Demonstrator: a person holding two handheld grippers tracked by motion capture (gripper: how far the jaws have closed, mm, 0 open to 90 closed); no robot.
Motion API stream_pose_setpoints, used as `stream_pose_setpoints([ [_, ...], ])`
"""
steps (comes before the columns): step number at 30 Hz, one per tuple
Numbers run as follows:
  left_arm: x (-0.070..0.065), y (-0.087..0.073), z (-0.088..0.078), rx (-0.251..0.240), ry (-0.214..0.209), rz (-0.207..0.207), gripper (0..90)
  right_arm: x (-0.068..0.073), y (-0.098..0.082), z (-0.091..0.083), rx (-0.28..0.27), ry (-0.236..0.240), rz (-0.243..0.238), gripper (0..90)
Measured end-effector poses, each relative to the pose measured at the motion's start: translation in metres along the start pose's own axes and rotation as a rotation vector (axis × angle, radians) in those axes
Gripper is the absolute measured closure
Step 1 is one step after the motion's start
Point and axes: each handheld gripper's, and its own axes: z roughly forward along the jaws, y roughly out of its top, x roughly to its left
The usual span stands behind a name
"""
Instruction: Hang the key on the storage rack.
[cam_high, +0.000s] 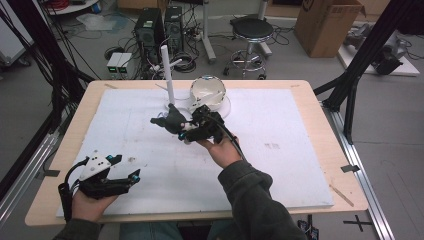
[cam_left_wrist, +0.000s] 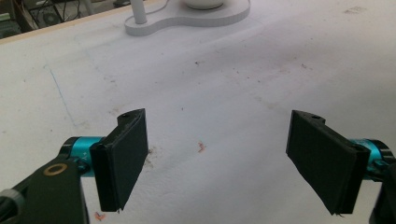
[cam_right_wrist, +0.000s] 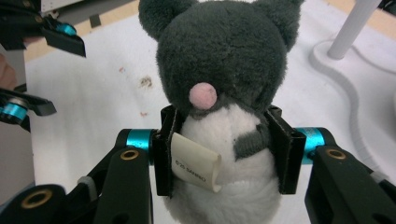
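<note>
right gripper (cam_right_wrist: 219, 149) clamped on the soft white belly of a grey plush mouse (cam_right_wrist: 219, 70) – pads squeezing in from both flanks, paper tag (cam_right_wrist: 196, 163) curling out beside one pad. seen from above, plush (cam_high: 172, 120) sticking out toward nine o'clock from the right gripper (cam_high: 192, 127), clear of the white foam mat (cam_high: 280, 140), just short of the white stand (cam_high: 170, 75) at twelve o'clock and the white bowl (cam_high: 207, 90) at one o'clock. left gripper (cam_high: 125, 172) parked low at seven o'clock, palm up, jaws spread wide with nothing between them – bare mat only past its pads (cam_left_wrist: 123, 158). risks from here, judged and not seen: grip on squashy stuffing rather than anything firm, so likely to creep or let the heavy head sag and roll out if swung fast; tag possibly caught under a pad, making for a slick patch and an uneven hold; a sweep toward twelve o'clock apt to clip the thin upright post and tip it, or to knock the bowl off its base; a drop from this height harmless to the toy but likely to land it face down, awkward to regrasp; trailing cable (cam_high: 235, 145) near the wrist liable to drag across the mat.
</note>
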Motion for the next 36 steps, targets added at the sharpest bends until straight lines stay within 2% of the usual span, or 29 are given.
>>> stream_pose_setpoints([
  [6,0.0,0.0,0.0,-0.004,0.002,-0.004,21.3,-0.006,0.009,-0.008,-0.039,0.008,0.0,53.3],
  [13,0.001,0.0,-0.001,0.001,0.002,0.002,21.3,-0.01,0.019,-0.013,-0.038,0.003,0.003,53.3],
  [23,0.001,0.0,-0.001,-0.009,0.007,-0.007,21.3,-0.019,0.036,-0.02,-0.061,0.006,-0.001,53.4],
  [36,0.001,0.0,0.0,-0.008,0.005,-0.008,21.3,-0.031,0.052,-0.025,-0.098,-0.003,0.019,53.4],
])
